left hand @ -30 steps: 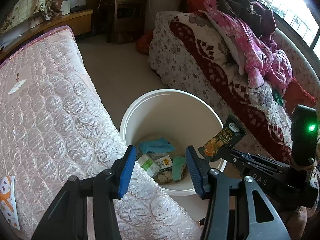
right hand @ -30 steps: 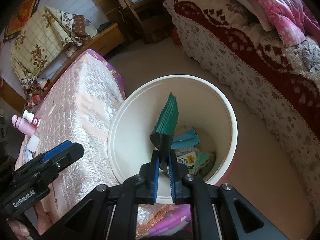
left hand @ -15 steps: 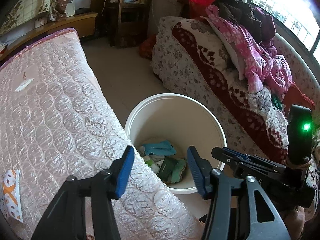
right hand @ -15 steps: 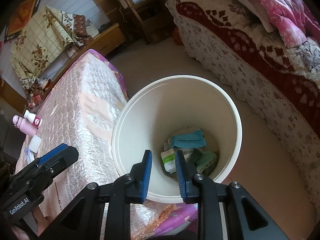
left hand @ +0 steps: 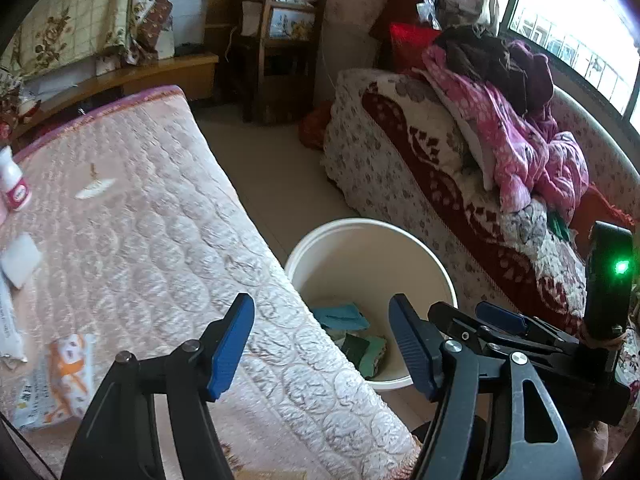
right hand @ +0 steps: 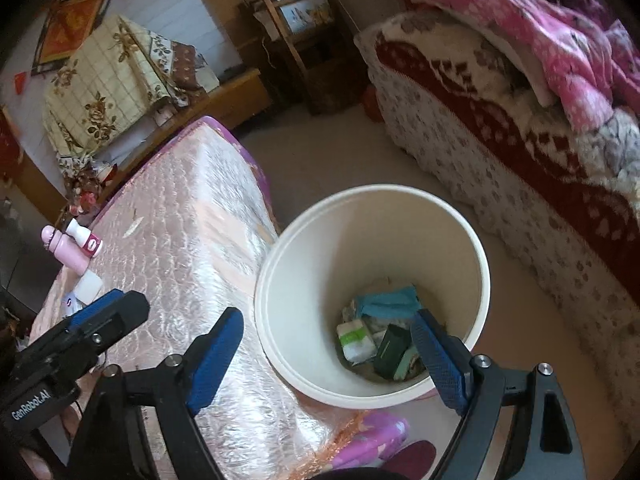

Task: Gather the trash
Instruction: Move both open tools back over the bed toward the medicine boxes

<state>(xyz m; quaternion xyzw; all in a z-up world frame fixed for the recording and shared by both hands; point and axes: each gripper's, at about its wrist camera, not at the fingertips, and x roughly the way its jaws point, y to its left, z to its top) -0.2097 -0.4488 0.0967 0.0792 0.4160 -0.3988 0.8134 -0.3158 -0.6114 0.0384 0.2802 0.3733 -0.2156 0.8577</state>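
Opening empty over white bin (right hand: pixel 476 256) beside quilted mattress (right hand: pixel 192 216): both hand-held grippers.

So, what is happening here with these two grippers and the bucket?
A person is collecting trash with a gripper in each hand. The right gripper, over the white bucket, holds nothing and its jaws are opening; a dark green packet lies inside with other wrappers. The left gripper is empty too, jaws opening, over the quilted mattress, where an orange-and-white packet and a small white bottle lie.
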